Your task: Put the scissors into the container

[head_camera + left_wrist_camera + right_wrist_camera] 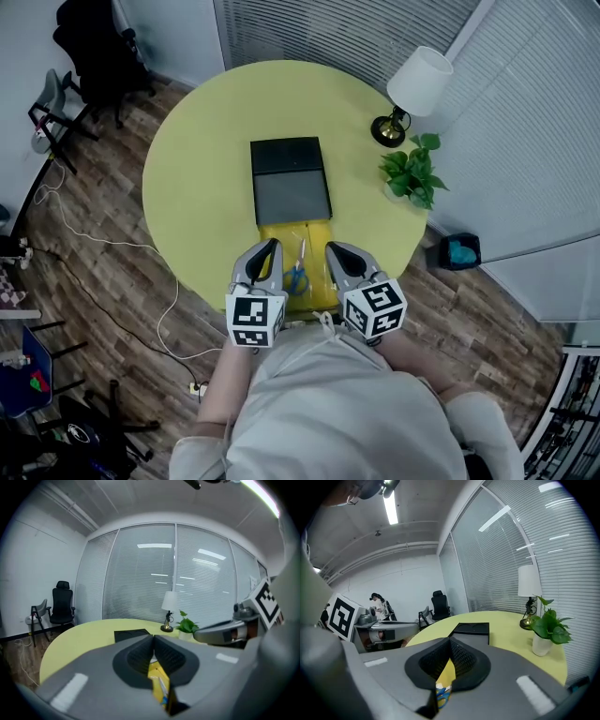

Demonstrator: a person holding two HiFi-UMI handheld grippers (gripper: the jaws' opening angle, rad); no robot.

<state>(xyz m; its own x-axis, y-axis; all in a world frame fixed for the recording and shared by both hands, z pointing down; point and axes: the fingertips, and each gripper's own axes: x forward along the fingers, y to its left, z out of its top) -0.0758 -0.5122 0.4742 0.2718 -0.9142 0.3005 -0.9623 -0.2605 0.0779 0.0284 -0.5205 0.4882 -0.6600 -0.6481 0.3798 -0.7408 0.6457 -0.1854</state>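
Blue-handled scissors (298,272) lie on a yellow sheet (317,236) at the near edge of the round table, blades pointing away from me. Just beyond the sheet sits the black rectangular container (291,180). My left gripper (265,255) hovers left of the scissors and my right gripper (339,255) hovers to their right. Both are shut and hold nothing. In the left gripper view the pads meet at the left gripper's (153,637) tips, with the scissors (161,688) showing below the jaws. The right gripper (450,641) view shows the same, with blue handles (442,693) below and the container (472,628) ahead.
The yellow-green table (197,178) carries a white-shaded lamp (412,89) and a potted plant (412,173) at its far right. A black office chair (94,47) and cables lie on the wood floor to the left. A person stands far off in the right gripper view.
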